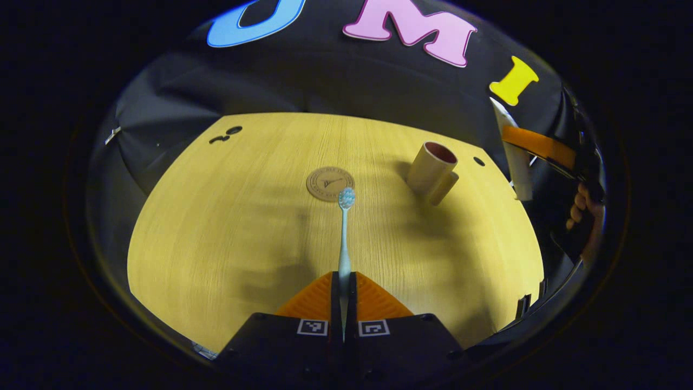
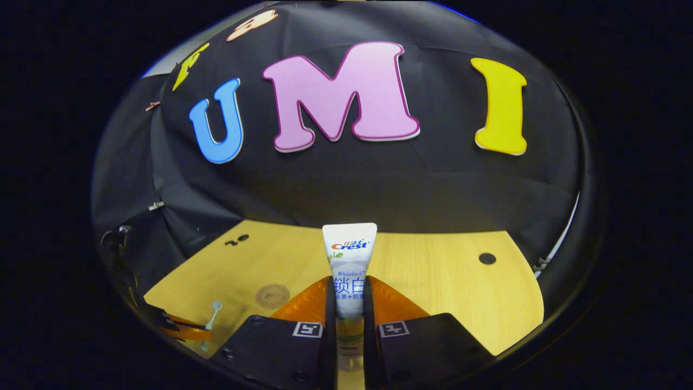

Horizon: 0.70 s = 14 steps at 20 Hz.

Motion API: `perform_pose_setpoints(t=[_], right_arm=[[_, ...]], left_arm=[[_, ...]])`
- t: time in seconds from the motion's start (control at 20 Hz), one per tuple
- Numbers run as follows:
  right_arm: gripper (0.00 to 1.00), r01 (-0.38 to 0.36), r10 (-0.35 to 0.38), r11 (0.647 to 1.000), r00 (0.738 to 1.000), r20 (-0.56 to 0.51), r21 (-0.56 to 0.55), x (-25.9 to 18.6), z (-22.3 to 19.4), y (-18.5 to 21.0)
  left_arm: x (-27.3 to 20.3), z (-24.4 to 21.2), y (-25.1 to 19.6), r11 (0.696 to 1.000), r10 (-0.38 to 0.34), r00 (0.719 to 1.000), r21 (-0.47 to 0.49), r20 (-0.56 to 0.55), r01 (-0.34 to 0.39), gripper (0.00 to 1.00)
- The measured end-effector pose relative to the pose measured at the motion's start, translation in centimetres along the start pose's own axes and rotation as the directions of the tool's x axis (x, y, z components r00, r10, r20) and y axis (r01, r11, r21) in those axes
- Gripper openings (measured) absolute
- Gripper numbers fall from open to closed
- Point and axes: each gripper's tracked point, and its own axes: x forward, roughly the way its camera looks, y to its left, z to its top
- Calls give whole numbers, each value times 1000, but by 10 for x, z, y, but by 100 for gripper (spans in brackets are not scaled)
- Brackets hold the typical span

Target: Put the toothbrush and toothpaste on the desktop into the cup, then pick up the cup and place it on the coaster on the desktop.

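Two items gripped, cup [image 1: 431, 168] waiting upper right.
We clamp the toothbrush [image 1: 345, 238] in our left gripper [image 1: 343, 295], toothpaste [image 2: 349, 271] in our right gripper [image 2: 349, 303], both lifted for dropping in.

The wooden desktop [image 1: 216, 227] carries a coaster [image 1: 330, 183] and cup [image 1: 431, 167].

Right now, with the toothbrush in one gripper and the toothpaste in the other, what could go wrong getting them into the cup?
1. The left gripper holds the toothbrush near its tail, so the long free end may swing and miss or knock the cup.
2. The cup looks tilted in the left gripper view; a nudge could perhaps tip it.
3. The right gripper pinches the soft toothpaste tube, which may slip or squash.
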Motion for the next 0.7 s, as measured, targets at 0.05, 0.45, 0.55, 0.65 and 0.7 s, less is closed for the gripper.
perform_pose_setpoints(t=[0.05, 0.45, 0.55, 0.65, 0.7], right_arm=[[22, -6, 6, 1000, 999, 48, 2, 10, 10, 2], [22, 21, -7, 998, 971, 240, -57, 85, 16, 3], [23, 18, 0, 997, 971, 240, -72, 99, 5, 2], [22, 10, 11, 996, 973, 232, -88, 112, -6, 4], [22, 13, 9, 996, 973, 229, -92, 117, -12, 2]], left_arm=[[-2, 6, -3, 1000, -4, 1000, 0, 24, 4, 6], [-4, 32, -9, 998, -25, 994, -50, 103, 30, 6], [-2, 39, -8, 997, -26, 990, -64, 135, 35, 6], [1, 44, -7, 997, -21, 988, -73, 154, 32, 6], [2, 46, -7, 997, -21, 986, -75, 162, 33, 6]])
